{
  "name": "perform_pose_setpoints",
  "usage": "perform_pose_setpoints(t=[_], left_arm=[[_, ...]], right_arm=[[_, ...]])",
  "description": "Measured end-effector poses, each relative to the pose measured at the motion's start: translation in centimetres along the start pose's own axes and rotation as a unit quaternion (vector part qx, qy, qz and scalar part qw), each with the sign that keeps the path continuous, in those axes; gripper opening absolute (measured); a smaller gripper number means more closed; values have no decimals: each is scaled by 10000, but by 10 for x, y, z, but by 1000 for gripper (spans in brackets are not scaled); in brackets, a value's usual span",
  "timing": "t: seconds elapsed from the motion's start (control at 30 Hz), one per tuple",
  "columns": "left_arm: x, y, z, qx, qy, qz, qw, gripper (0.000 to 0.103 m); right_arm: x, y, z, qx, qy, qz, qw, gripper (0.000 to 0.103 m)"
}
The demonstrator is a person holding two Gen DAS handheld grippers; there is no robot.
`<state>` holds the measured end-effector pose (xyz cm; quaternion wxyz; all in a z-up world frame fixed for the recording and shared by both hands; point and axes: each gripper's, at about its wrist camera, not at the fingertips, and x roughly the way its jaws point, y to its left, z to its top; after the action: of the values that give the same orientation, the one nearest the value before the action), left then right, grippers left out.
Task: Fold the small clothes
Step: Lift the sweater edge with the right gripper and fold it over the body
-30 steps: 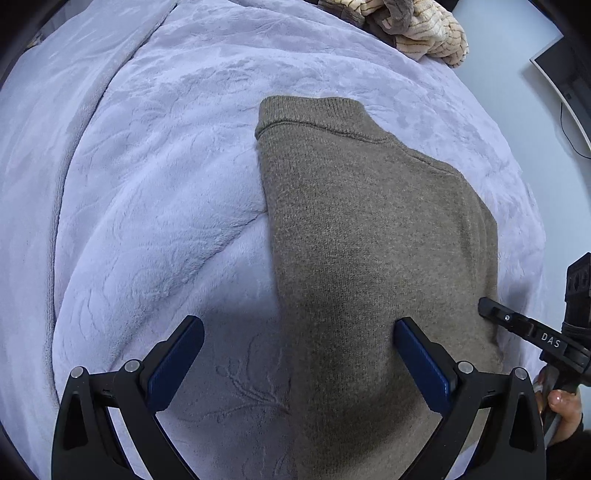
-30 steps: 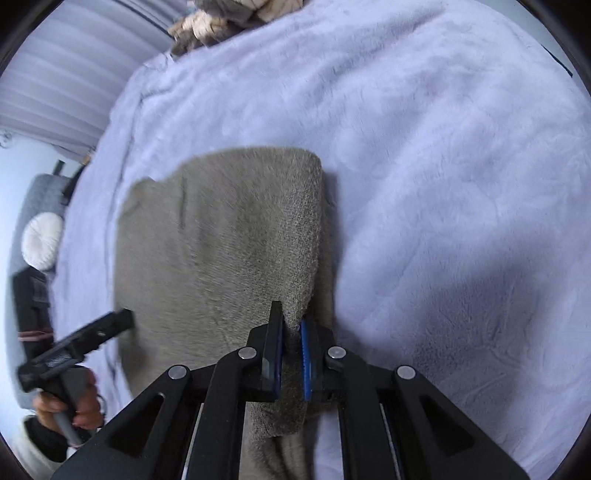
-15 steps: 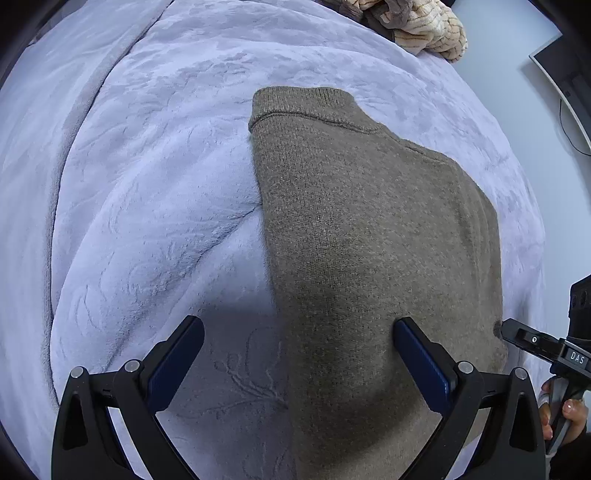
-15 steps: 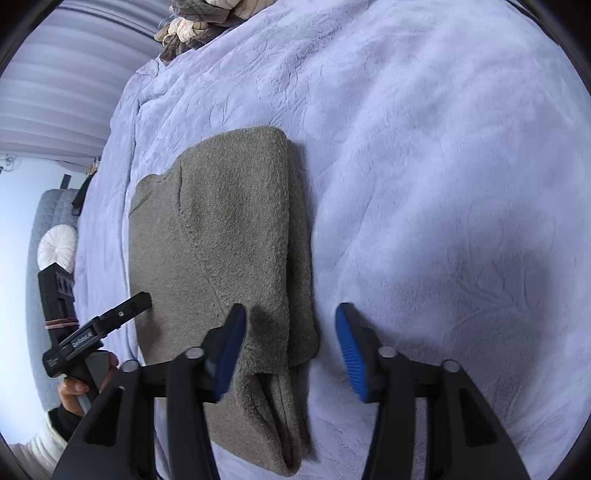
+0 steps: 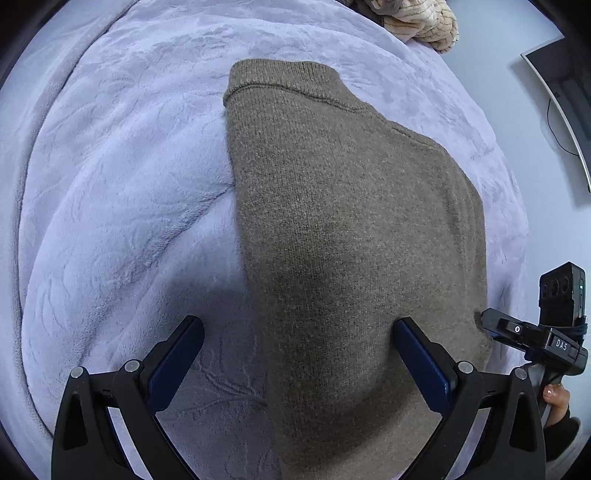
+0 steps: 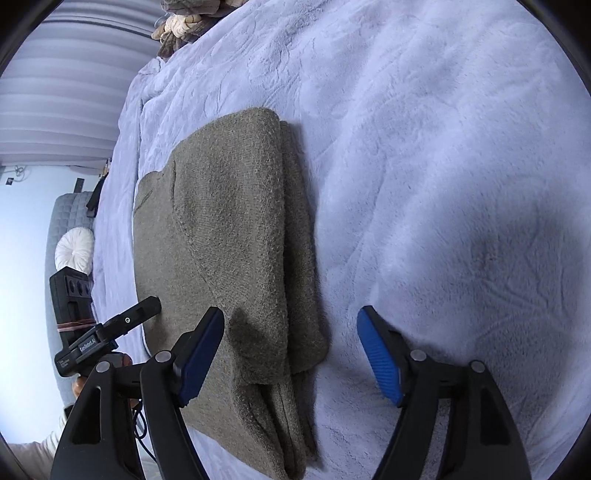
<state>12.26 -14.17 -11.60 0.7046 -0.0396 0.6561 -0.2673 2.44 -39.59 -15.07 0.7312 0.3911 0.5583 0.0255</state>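
Sweater (image 6: 229,236) lies folded on bed (image 6: 424,147), frame centre-left. Right hand-held gripper (image 6: 291,354), clamped on its near fold a second ago, now gapes wide, empty. Left hand-held gripper (image 5: 295,365) wide, empty, straddling the sweater's left edge. Fold released; likely next fold pending.

Folded sweater (image 5: 351,240) lies flat on the blanket (image 5: 122,177), centre frame in the left wrist view, ribbed end toward 12 o'clock; a heap of clothes (image 5: 417,22) sits on the blanket beyond it at 1 o'clock, well apart. Left gripper (image 5: 297,363) hangs over the sweater's near left edge, jaws spread, one pad over the knit and the other over blanket at 7 o'clock; right gripper (image 5: 532,338) enters at 4 o'clock, beside the sweater's right edge. In the right wrist view the right gripper (image 6: 290,356) straddles the sweater's (image 6: 229,236) stacked fold edge, jaws wide apart, with the left gripper (image 6: 107,332) at 8 o'clock and the heap (image 6: 181,26) at 11 o'clock.
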Motion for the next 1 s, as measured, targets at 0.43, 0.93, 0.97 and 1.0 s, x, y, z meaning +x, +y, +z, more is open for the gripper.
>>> perform_pose_setpoints(t=[0.43, 0.93, 0.97, 1.0], left_arm=[[27, -18, 7, -10, 188, -488, 9986, 103], [-22, -25, -7, 108, -175, -667, 9976, 50], [-29, -26, -10, 132, -191, -667, 9975, 50], [-36, -25, -14, 160, -206, -662, 9975, 50]], right_arm=[[35, 21, 16, -280, 288, 1015, 9940, 80], [23, 47, -7, 82, 196, 1585, 9871, 32], [21, 51, -10, 127, 205, 1663, 9858, 32], [19, 56, -15, 170, 230, 1729, 9845, 32]])
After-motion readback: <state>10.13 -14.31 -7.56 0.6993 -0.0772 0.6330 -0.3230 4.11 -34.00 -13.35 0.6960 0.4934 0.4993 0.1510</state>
